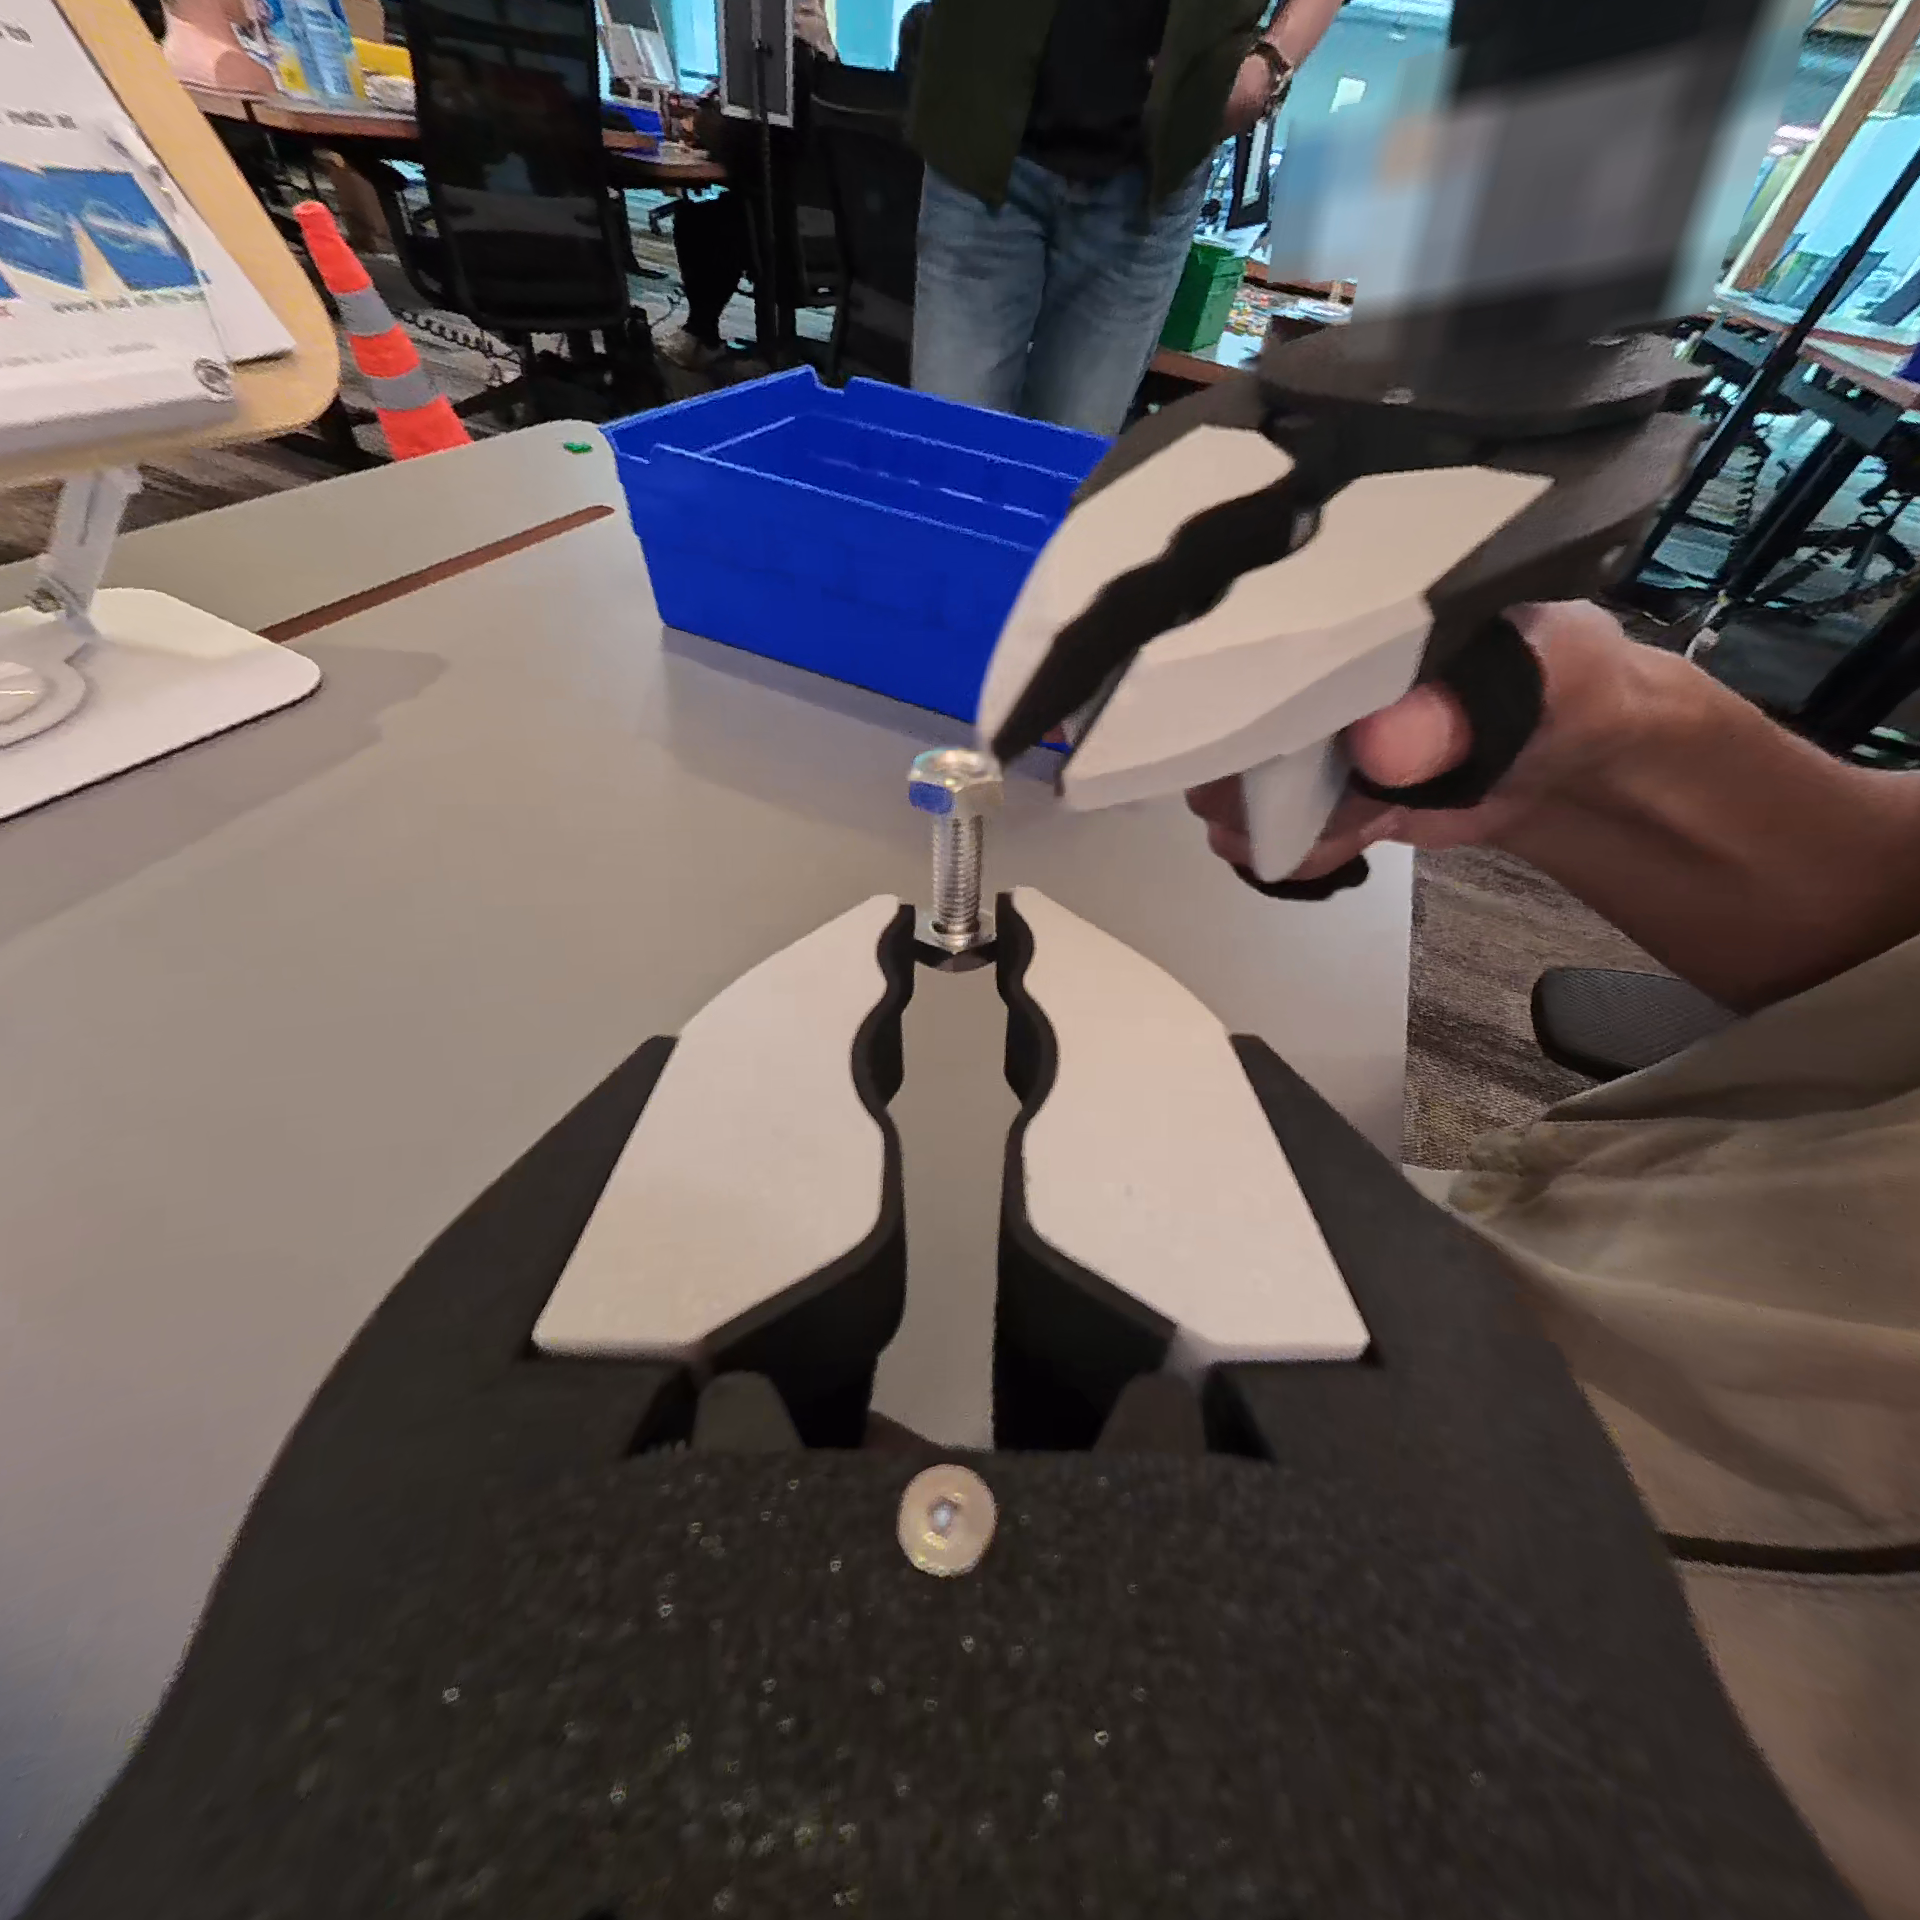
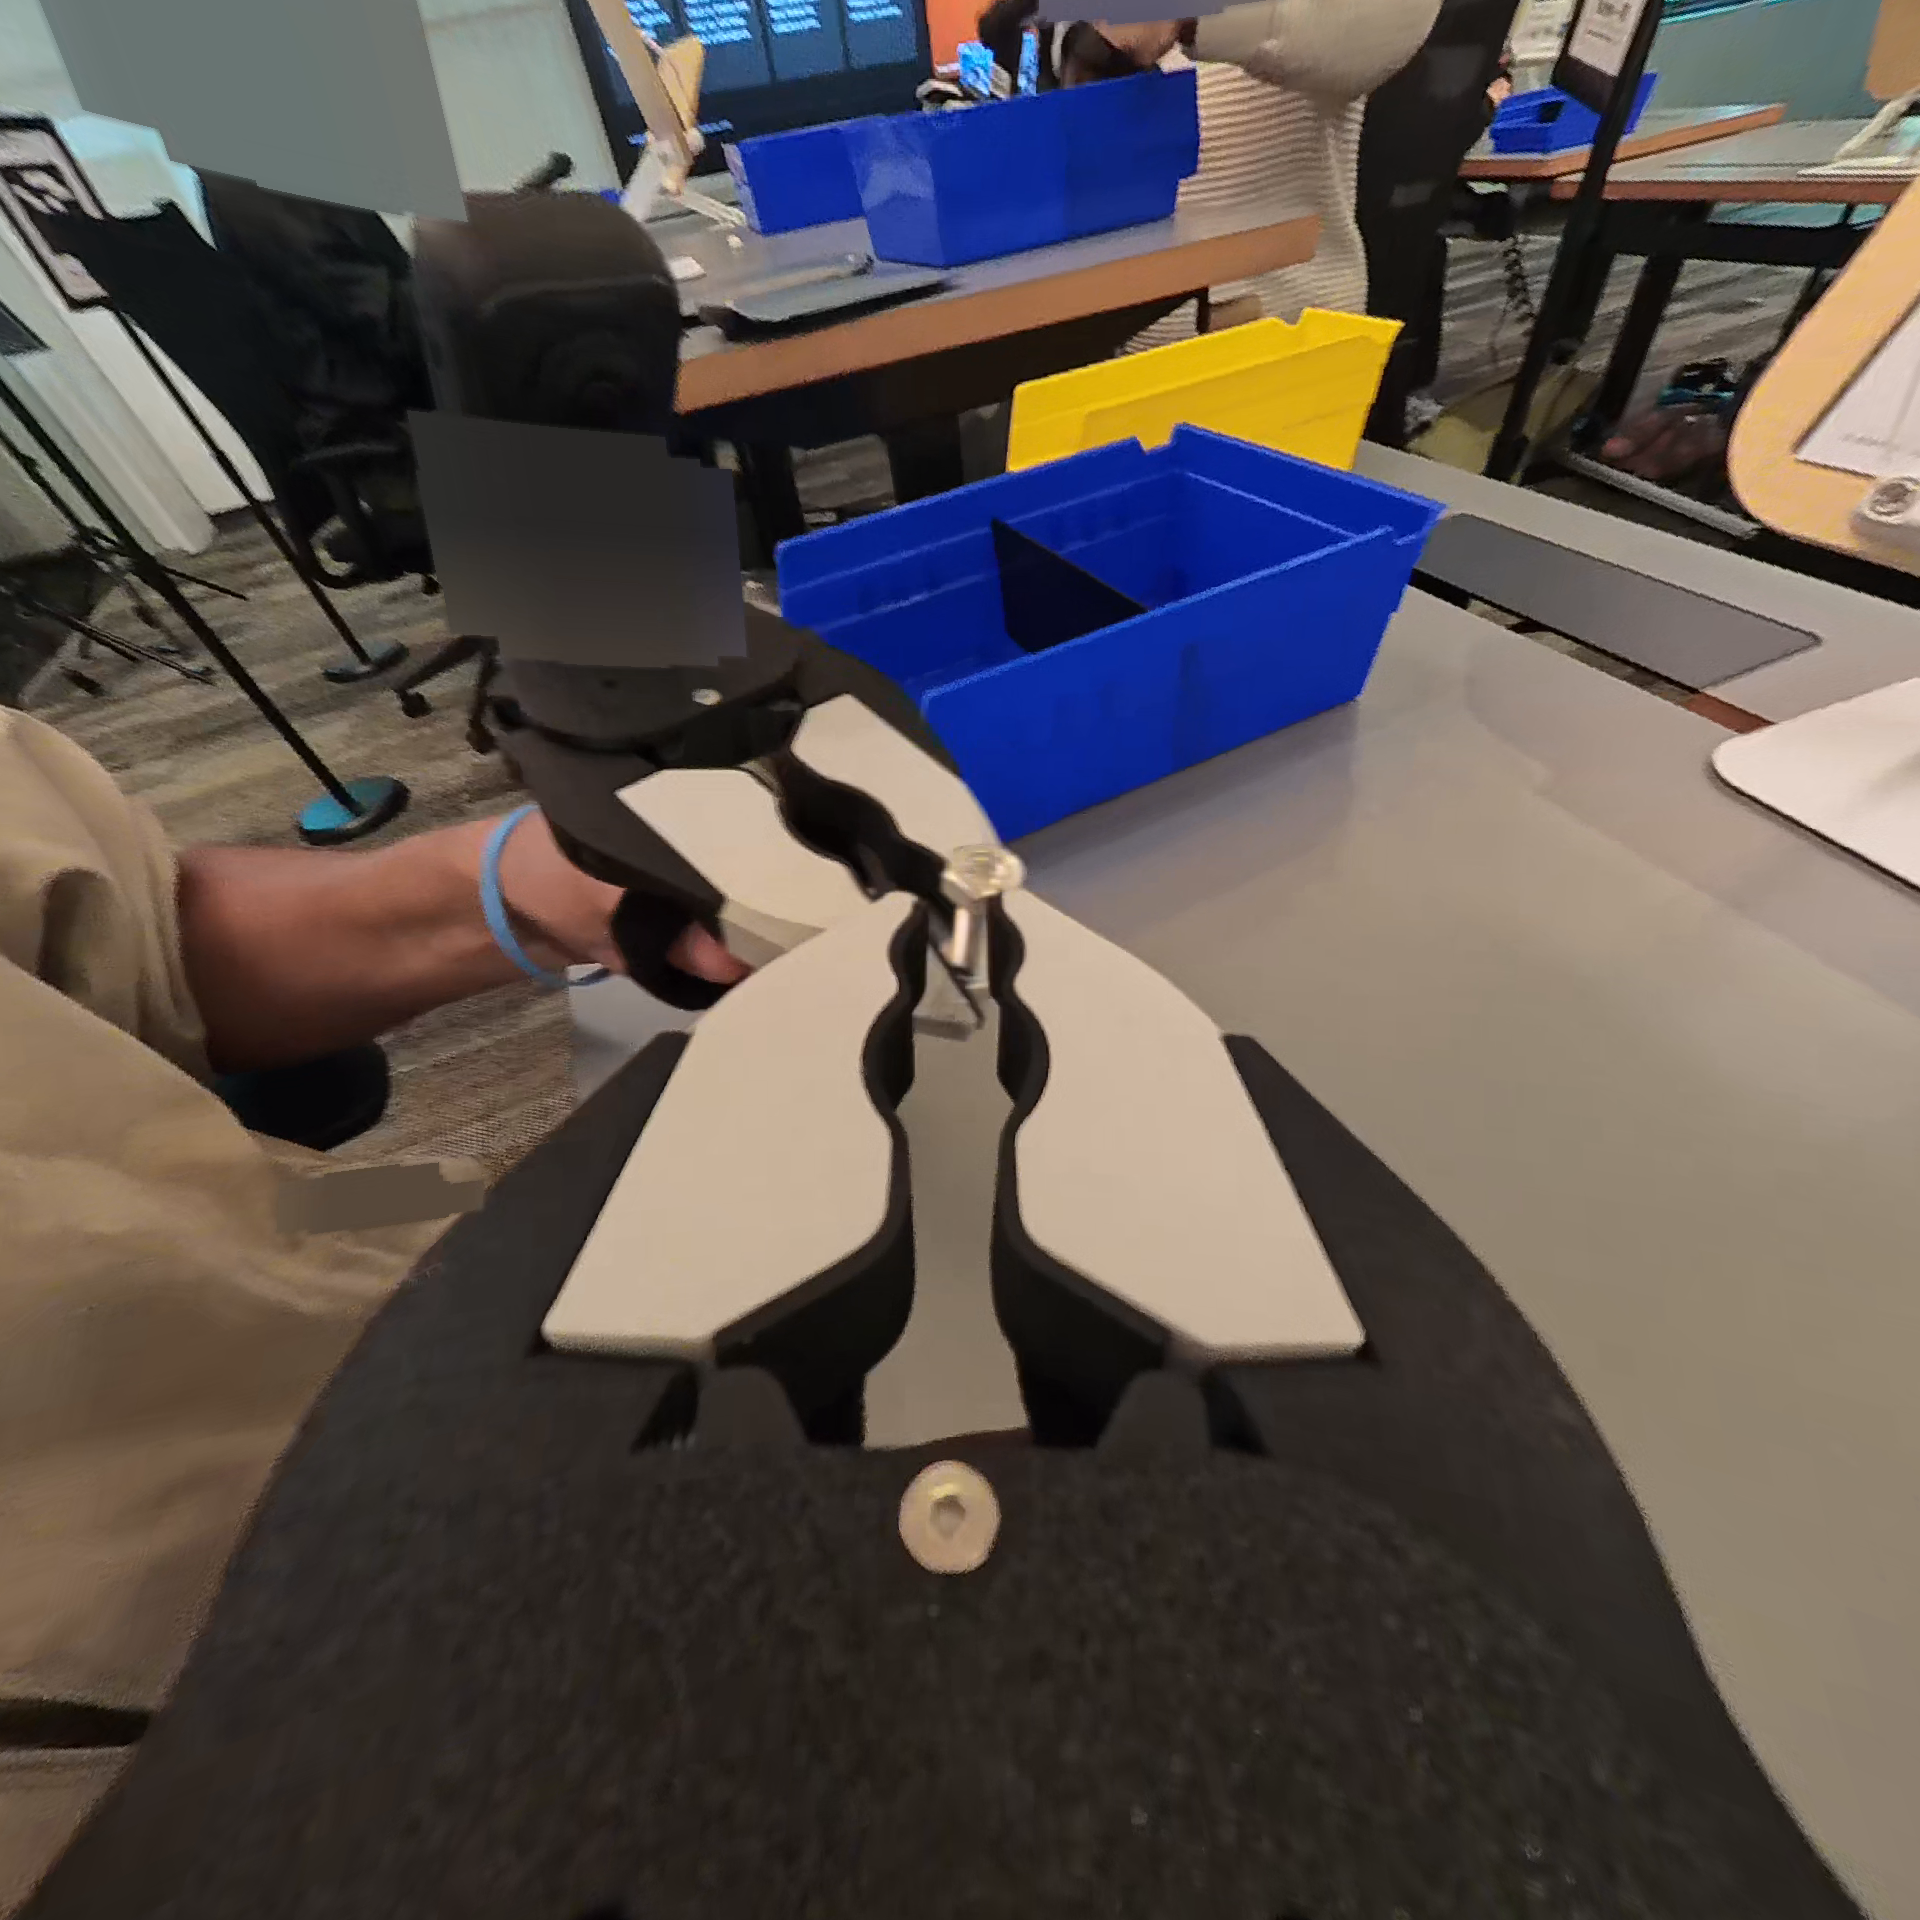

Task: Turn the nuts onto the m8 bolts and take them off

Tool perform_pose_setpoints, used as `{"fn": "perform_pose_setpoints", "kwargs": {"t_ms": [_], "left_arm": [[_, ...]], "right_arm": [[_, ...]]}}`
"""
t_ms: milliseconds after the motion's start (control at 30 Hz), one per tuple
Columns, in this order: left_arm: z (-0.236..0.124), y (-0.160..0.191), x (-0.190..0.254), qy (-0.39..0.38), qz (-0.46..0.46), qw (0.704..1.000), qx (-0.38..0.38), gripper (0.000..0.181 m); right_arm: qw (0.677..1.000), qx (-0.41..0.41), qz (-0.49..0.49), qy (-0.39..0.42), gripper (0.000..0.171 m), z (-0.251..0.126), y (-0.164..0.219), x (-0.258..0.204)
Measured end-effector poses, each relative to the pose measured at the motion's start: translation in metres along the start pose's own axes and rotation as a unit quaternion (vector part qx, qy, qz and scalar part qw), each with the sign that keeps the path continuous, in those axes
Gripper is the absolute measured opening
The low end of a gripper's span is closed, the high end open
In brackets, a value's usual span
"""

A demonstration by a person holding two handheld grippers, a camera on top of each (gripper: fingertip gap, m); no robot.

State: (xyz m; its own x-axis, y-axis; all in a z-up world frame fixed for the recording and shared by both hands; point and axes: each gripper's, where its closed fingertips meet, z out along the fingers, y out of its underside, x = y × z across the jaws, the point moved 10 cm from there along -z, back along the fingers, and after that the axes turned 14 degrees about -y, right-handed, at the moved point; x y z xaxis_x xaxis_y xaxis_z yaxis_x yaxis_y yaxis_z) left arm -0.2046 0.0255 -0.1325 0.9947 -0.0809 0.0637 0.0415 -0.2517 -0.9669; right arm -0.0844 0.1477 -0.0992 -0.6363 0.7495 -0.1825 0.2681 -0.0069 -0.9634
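Note:
A silver bolt (image 1: 954, 862) stands upright over the grey table (image 1: 468, 883), threads up. My left gripper (image 1: 954, 920) is shut on its hex head at the bottom. A silver nut (image 1: 954, 781) sits on the top end of the threads. My right gripper (image 1: 1034, 764) comes in from the upper right; its tips are slightly apart beside the nut's right edge and hold nothing. In the right wrist view the right gripper (image 2: 956, 935) is open, with the bolt (image 2: 968, 951) and nut (image 2: 984, 868) just beyond its tips and the left gripper (image 2: 914, 883) coming in from the left.
A blue bin (image 1: 831, 540) with a black divider (image 2: 1060, 603) stands just behind the bolt, and a yellow bin (image 2: 1195, 405) behind that. A white stand base (image 1: 135, 675) is at the table's left. An orange cone (image 1: 374, 332) and people are beyond the table. Only a small space, under 4 cm, lies between the two pairs of fingers.

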Motion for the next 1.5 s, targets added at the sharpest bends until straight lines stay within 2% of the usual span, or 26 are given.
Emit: {"fn": "perform_pose_setpoints", "kwargs": {"t_ms": [100, 167, 300, 567, 700, 967, 1100, 1233, 1500], "left_arm": [[-0.001, -0.002, -0.002, -0.003, 0.002, 1.0, 0.0, 0.015], [-0.002, -0.002, -0.003, 0.0, 0.001, 1.0, 0.003, 0.015], [-0.004, -0.005, 0.001, 0.015, -0.001, 1.0, 0.01, 0.015], [-0.005, -0.008, 0.0, 0.012, 0.004, 1.0, 0.01, 0.015], [-0.005, -0.008, 0.001, 0.022, 0.004, 1.0, 0.009, 0.015], [-0.006, -0.009, 0.0, 0.018, 0.004, 1.0, 0.011, 0.015], [-0.006, -0.01, -0.002, 0.025, -0.001, 1.0, 0.012, 0.015], [-0.008, -0.012, 0.003, 0.034, 0.008, 0.999, 0.017, 0.015], [-0.008, -0.013, 0.003, 0.039, 0.006, 0.999, 0.019, 0.015]], "right_arm": [[1.0, 0.01, -0.004, -0.019, 0.011, 0.001, -0.004, -0.006], [1.0, 0.009, -0.012, 0.003, 0.011, -0.003, -0.005, -0.003], [1.0, 0.017, -0.004, 0.022, 0.0, -0.007, -0.006, 0.008], [1.0, 0.014, -0.015, -0.004, 0.0, -0.002, -0.006, -0.006], [1.0, 0.02, -0.017, 0.014, 0.0, -0.008, -0.007, -0.001], [1.0, 0.019, -0.006, -0.024, 0.0, -0.002, -0.009, -0.003], [0.999, 0.016, -0.028, -0.007, 0.011, -0.004, -0.011, -0.005], [1.0, 0.019, -0.008, -0.017, 0.022, -0.004, -0.011, 0.004], [0.999, 0.023, -0.006, -0.032, 0.029, 0.004, -0.009, -0.004]]}}
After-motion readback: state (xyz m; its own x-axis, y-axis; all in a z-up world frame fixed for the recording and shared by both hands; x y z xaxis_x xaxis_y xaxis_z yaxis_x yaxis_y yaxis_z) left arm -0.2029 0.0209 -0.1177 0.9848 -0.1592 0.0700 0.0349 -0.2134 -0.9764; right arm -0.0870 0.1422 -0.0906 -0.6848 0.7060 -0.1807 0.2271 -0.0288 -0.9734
